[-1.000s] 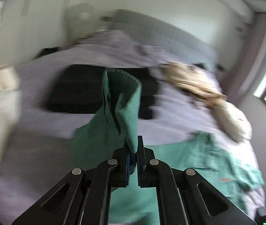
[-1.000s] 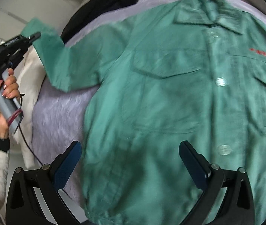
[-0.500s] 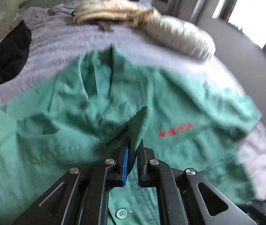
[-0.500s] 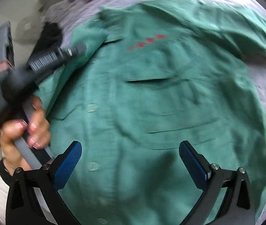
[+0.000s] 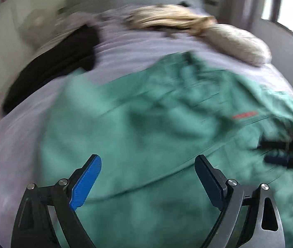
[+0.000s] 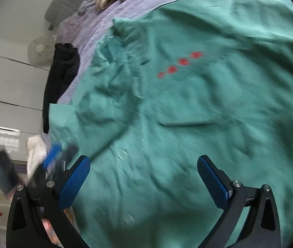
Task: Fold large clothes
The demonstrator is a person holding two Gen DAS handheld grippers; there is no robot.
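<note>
While both grippers hang over it with nothing in them, the green shirt [image 6: 198,107] lies face up on the lilac bed [image 5: 129,49], buttoned front and red lettering showing. The left gripper [image 5: 147,180] has its jaws spread wide, and so does the right gripper [image 6: 143,183]; neither touches cloth, as far as the blur lets me judge. In the right view the shirt's long axis runs from the hem at about 6 o'clock up toward the collar [image 6: 129,33] near 11 o'clock, and one sleeve [image 6: 88,111] lies folded in over the chest at 9 o'clock. The other sleeve, seemingly still spread out, trails off toward 3 o'clock in the left view, past the red lettering. That side sits nearer the right gripper, so I judge the next fold is its to make: take the far sleeve or side seam and carry it across toward 9 o'clock. A black garment [image 5: 59,62] and a beige one [image 5: 173,20] lie well apart from the shirt, up the bed.
</note>
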